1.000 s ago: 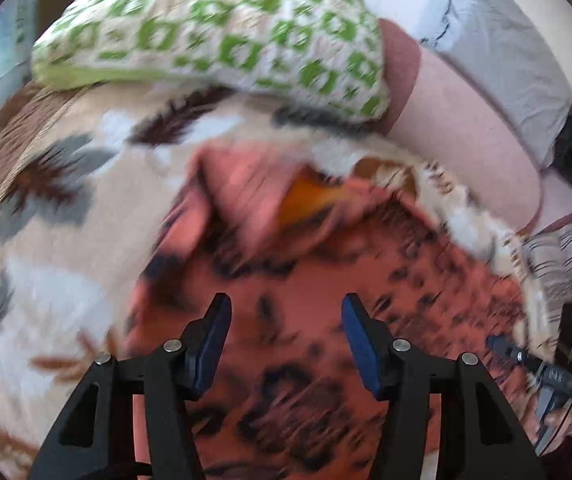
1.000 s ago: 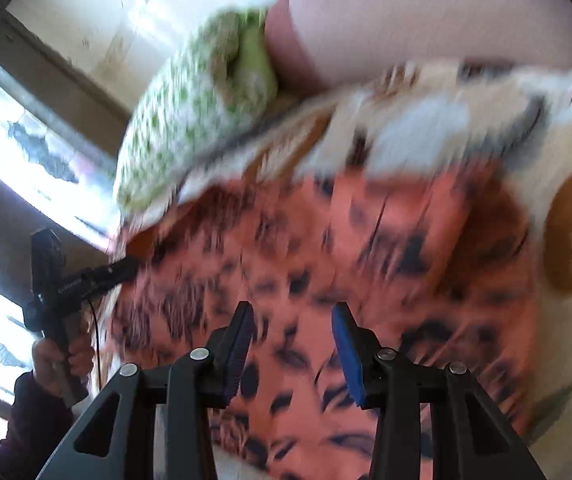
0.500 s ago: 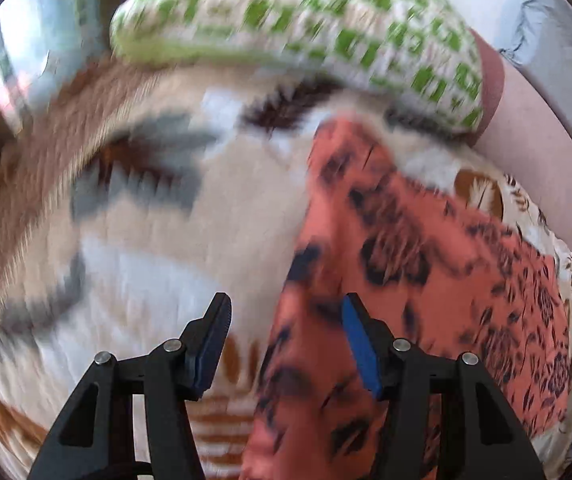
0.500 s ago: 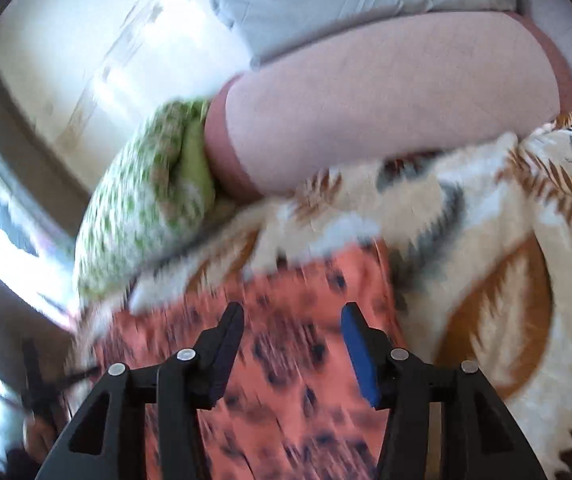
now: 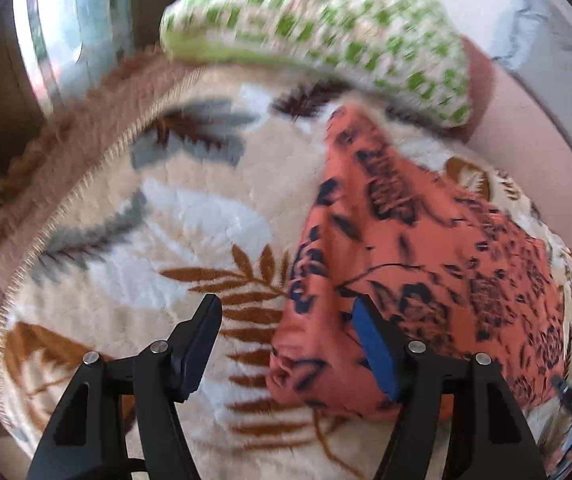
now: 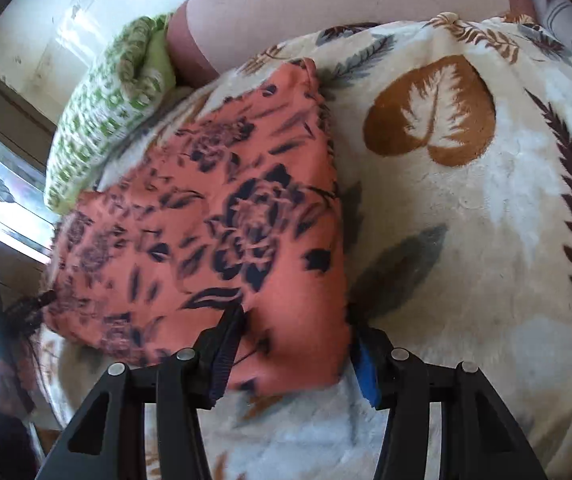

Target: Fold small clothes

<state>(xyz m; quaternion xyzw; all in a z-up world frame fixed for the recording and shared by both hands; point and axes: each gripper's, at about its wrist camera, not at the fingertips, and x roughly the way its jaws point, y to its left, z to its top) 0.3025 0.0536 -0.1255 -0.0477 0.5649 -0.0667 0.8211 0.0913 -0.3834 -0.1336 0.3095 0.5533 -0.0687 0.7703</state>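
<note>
Left wrist view: the left tool (image 5: 286,326) points down at a fleecy blanket (image 5: 190,224) printed with brown and grey leaves, spread over a bed. Its jaws have just been opening and stand released. The near edge of an orange garment (image 5: 417,248) with dark flowers lies between them, but neither pad presses on it; the blue-padded finger hangs over the cloth, the other over bare blanket. The garment lies flat, folded into a long shape that runs from the tool up toward a green-and-white pillow (image 5: 325,28) at the head of the blanket. A pink pillow (image 5: 525,152) sits just beside the green one, on its right.

Right wrist view: the right tool (image 6: 295,326) is over the other near corner of the garment (image 6: 222,208). Its jaws have just been opening; the corner lies between them, one finger on top of the cloth and the other at its right edge on the blanket (image 6: 465,216), with no clear pinch, so it reads as released. The green pillow (image 6: 106,120) and pink pillow (image 6: 325,4) lie beyond. At the left edge the other tool shows only as a dark blur.
</note>
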